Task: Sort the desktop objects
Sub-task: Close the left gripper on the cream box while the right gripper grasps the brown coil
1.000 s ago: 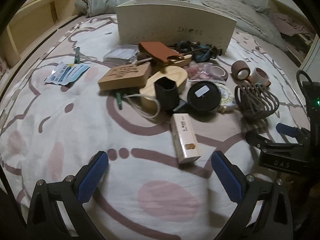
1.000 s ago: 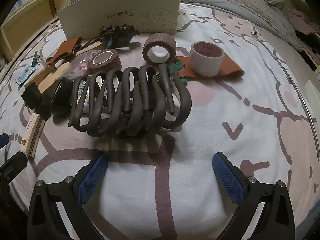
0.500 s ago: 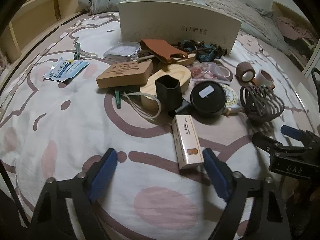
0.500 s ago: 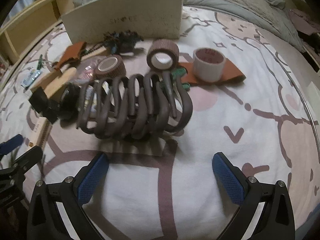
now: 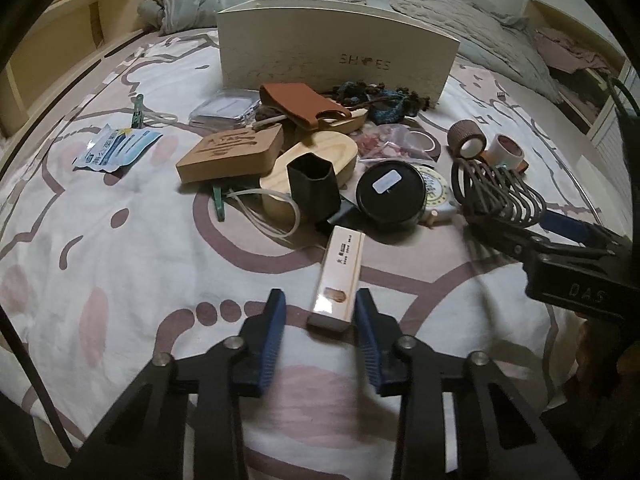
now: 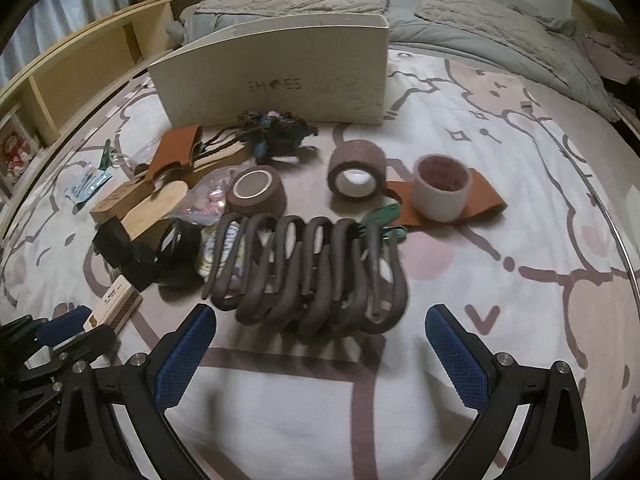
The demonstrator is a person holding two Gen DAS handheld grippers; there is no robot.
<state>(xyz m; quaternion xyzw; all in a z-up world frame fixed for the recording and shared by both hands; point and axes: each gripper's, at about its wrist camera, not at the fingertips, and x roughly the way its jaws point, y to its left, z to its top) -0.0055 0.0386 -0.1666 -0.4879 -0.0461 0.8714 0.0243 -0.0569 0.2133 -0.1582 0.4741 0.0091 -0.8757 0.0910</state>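
In the left wrist view, the left gripper (image 5: 320, 320) is drawn in to its narrowest, with nothing held between the blue pads. The near end of a long pale box (image 5: 338, 278) lies on the patterned bedsheet (image 5: 120, 264) just ahead of the fingertips, close to the right pad, but I cannot tell if it touches it. Behind the box is a heap of objects: a black cup (image 5: 314, 188), a round black tin (image 5: 390, 194), a wooden block with carved signs (image 5: 232, 154) and a brown leather sleeve (image 5: 300, 104). A blue and white packet (image 5: 116, 148) lies apart at the left. A cream shoe box (image 5: 336, 56) stands behind the heap. At the right, the right gripper (image 5: 552, 232) is beside a dark wire rack (image 5: 496, 196).

In the right wrist view, the right gripper (image 6: 320, 360) stands wide, and nothing is between its pads. The dark wire rack (image 6: 308, 276) lies just ahead of the fingertips, not touched. Behind it are two brown tape rolls (image 6: 356, 170), a white tape roll (image 6: 442, 188) and the shoe box (image 6: 276, 76). The left gripper (image 6: 60, 332) shows at the left edge, near the pale box (image 6: 116, 308).
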